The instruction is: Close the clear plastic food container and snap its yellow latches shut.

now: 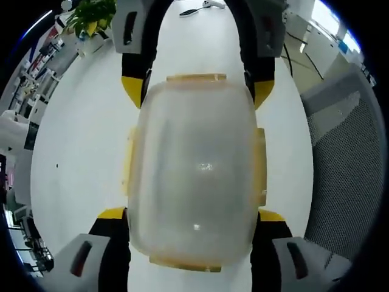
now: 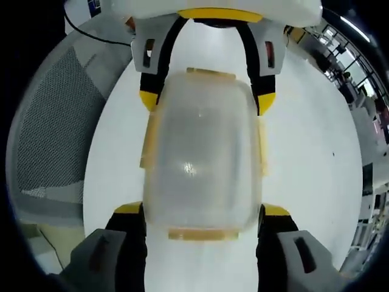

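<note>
Container: a clear plastic food container (image 1: 194,176) is seen lying on the white tabletop (image 1: 79,152), between the two hand-held grippers; its frosted lid is seated on top.
Latches: pale yellow latches (image 1: 196,78) are seen on all four sides of the container; whether they are snapped down cannot be told.
Left hand-held gripper: the left hand-held gripper (image 1: 194,214) is reached in from the bottom of the left gripper view, its jaws spread wide, one yellow-tipped jaw placed at each side of the container's near end. The tips are seen right against the container's sides; whether it is actually clamped cannot be told.
Right hand-held gripper: the right hand-held gripper (image 2: 202,210) is posed the same way in the right gripper view, jaws wide apart and straddling the near end of the container, yellow tips just beside its walls. A firm grip cannot be confirmed.
Facing pose: the two hand-held grippers are pointed toward one another along the length of the container; in the left gripper view the right hand-held gripper (image 1: 197,91) is seen at the container's far end, and in the right gripper view the left hand-held gripper (image 2: 206,100) is seen likewise.
Surroundings: a grey mesh chair (image 2: 51,140) is seen beside the tabletop, and a potted plant (image 1: 91,15) at its far edge.
</note>
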`<state>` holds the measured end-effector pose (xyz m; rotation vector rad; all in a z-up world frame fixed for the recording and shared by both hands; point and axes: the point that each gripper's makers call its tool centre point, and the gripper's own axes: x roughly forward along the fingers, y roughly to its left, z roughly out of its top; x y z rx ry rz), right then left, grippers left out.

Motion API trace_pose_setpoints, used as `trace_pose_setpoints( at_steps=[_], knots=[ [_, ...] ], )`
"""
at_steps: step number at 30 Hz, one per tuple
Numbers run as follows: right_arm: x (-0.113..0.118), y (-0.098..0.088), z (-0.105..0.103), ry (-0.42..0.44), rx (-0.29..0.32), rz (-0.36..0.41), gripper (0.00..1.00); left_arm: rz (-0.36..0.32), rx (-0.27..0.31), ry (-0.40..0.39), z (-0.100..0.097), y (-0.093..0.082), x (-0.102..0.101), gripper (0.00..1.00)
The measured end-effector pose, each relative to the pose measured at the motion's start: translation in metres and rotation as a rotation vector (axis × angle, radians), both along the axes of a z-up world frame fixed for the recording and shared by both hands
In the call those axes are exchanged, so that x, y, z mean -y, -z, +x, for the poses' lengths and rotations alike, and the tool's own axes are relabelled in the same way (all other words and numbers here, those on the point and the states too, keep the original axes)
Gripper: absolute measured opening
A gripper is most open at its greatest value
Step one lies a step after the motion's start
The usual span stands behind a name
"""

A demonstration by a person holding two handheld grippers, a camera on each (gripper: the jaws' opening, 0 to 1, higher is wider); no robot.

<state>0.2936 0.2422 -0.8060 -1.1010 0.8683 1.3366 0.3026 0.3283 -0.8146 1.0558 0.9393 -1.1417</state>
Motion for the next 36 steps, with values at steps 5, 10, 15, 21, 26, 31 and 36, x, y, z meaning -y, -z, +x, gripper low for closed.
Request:
trace_pose_setpoints(
  at_steps=[5,10,15,21,26,31,36],
  knots=[
    [-0.014,0.001,0.008,-0.007,0.003,-0.029,0.71,-0.008,-0.001,-0.006,0.007,0.0,-0.013,0.8],
    [-0.023,0.001,0.014,-0.01,0.003,-0.042,0.71,-0.007,-0.001,-0.011,0.013,0.0,-0.023,0.8],
    [-0.029,0.002,0.02,0.004,0.003,-0.04,0.71,-0.006,0.0,-0.002,0.019,0.0,-0.031,0.8],
    [-0.038,0.002,0.027,0.022,0.003,-0.045,0.71,-0.005,0.001,0.013,0.028,0.0,-0.039,0.8],
    [-0.044,0.001,0.033,0.035,0.001,-0.039,0.72,-0.003,-0.001,0.022,0.035,0.0,-0.044,0.8],
    [-0.046,0.001,0.042,0.048,-0.001,-0.024,0.72,0.003,0.001,0.036,0.045,0.001,-0.048,0.8],
    [-0.05,0.001,0.052,0.06,0.001,-0.021,0.72,-0.008,0.001,0.047,0.056,0.0,-0.051,0.8]
  ],
)
